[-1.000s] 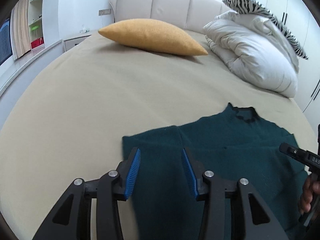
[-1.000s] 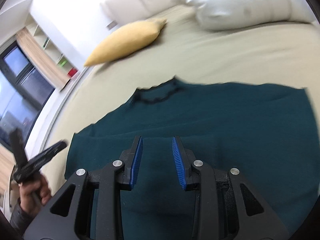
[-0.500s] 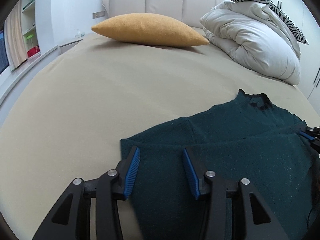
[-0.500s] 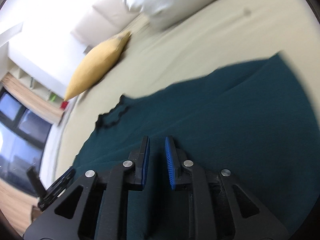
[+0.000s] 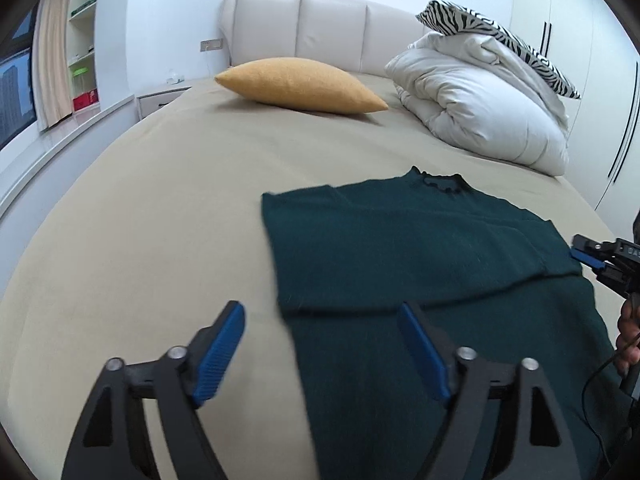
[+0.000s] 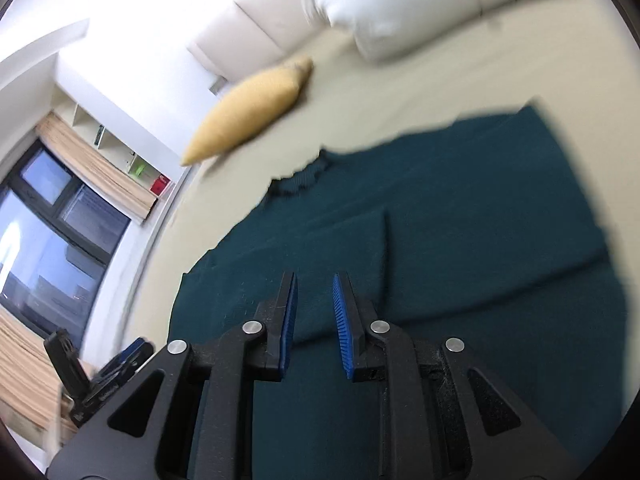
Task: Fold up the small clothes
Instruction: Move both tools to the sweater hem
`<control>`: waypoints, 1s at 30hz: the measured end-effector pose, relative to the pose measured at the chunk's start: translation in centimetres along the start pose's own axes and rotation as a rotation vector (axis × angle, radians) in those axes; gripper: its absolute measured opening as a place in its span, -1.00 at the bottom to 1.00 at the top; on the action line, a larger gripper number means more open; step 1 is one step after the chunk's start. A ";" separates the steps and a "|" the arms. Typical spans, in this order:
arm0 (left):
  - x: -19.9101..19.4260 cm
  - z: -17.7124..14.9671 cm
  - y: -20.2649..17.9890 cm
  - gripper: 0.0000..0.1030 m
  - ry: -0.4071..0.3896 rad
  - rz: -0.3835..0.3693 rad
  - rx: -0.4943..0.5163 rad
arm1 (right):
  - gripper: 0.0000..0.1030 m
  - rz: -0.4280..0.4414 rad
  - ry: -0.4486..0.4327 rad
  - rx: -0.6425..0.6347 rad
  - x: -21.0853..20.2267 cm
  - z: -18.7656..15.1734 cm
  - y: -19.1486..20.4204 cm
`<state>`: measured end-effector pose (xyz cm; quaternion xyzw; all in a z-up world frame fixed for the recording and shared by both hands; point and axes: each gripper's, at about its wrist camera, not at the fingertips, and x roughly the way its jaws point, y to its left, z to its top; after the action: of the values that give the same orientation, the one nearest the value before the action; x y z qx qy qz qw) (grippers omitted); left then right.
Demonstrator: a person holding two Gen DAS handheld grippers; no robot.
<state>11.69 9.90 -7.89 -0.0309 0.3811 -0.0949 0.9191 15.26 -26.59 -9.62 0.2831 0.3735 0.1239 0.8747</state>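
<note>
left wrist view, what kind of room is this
A bedroom, most likely in a home. A wide bed with a padded headboard fills the view, with a yellow pillow and a bundled white duvet on it, and a nightstand beside it.

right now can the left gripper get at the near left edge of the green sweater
Probably yes: the left gripper is open right over that edge of the green sweater, with only bare bed sheet beside it.

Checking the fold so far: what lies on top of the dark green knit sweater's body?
Both sleeves are folded across the dark green knit sweater, meeting near the chest. The chest beneath them and the beige bedsheet under the sweater are covered.
</note>
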 end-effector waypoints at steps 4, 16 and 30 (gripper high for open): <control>-3.6 -3.3 2.6 0.67 0.059 -0.060 -0.104 | 0.35 -0.057 -0.044 -0.031 -6.9 -2.2 -1.0; -9.4 -14.6 2.3 0.59 0.296 -0.239 -0.216 | 0.37 -0.171 0.021 0.141 -22.0 -12.0 -11.1; -10.1 -18.3 2.5 0.35 0.422 -0.327 -0.310 | 0.34 -0.116 0.098 0.170 -26.3 -16.3 -13.2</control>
<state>-7.79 14.68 -14.12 -0.2112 0.5636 -0.1866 0.7765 -14.62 -41.98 -11.24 0.3277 0.4409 0.0546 0.8338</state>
